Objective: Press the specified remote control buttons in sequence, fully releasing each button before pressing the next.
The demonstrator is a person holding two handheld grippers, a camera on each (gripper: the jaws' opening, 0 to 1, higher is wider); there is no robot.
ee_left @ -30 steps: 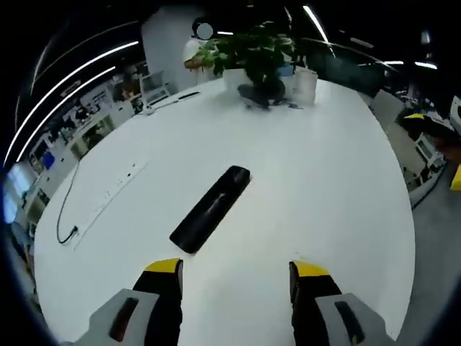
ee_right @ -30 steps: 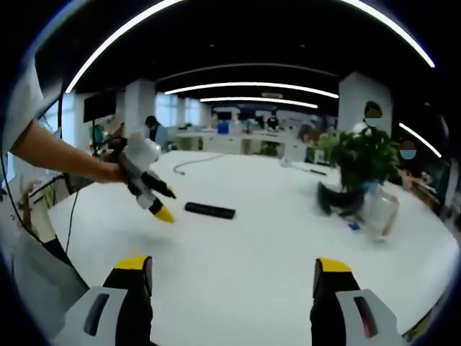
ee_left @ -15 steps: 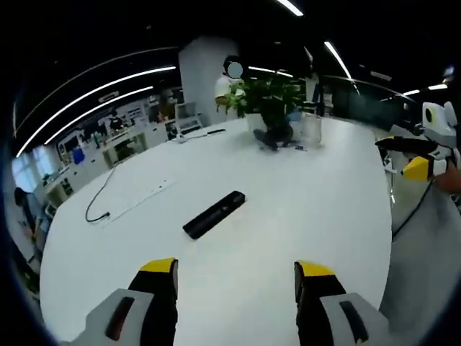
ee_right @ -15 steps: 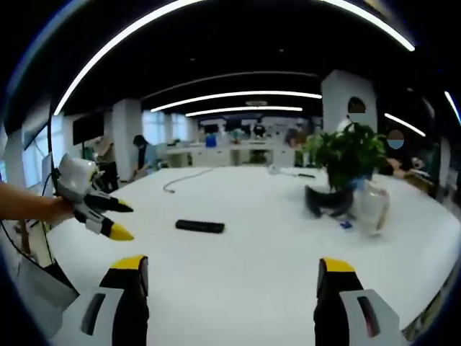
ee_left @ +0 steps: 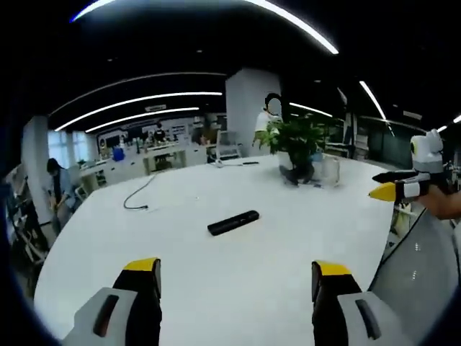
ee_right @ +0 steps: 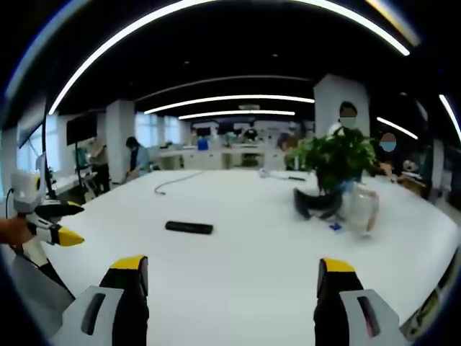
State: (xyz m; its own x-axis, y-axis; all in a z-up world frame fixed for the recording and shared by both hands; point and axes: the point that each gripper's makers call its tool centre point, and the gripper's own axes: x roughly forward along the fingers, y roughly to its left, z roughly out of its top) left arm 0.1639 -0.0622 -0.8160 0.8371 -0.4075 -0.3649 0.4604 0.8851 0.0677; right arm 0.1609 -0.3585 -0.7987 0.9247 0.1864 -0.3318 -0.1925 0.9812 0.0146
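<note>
Black remote control (ee_left: pixel 233 222) (ee_right: pixel 189 227) lying flat on the white table (ee_left: pixel 216 267) (ee_right: pixel 252 252), well out from the near edge, untouched by either tool. In the left gripper view, set slantwise ahead of the jaws, slightly left of centre; in the right gripper view, left of centre and lengthwise across the frame.

Left gripper (ee_left: pixel 234 288) held low over the near part of the table, well apart from the remote, yellow-tipped fingers (ee_left: pixel 142 265) spread wide with nothing between them. Seen also at the far left of the right gripper view (ee_right: pixel 61 223), off the table edge, tips parted and bare.

Right gripper (ee_right: pixel 230 285) likewise hanging short of the remote, fingers (ee_right: pixel 335 265) wide apart and empty. Seen again at the far right of the left gripper view (ee_left: pixel 392 186), beyond the table edge, tips parted.

Farther back and to the right, a potted plant (ee_left: pixel 297 140) (ee_right: pixel 333 162) with a clear container (ee_left: pixel 330 171) (ee_right: pixel 364 205) just beside it. On the far left part of the table, a dark cable (ee_left: pixel 137 196) (ee_right: pixel 176 180) trailing over the surface. Beyond the table, an open office with desks, people and long ceiling light strips.
</note>
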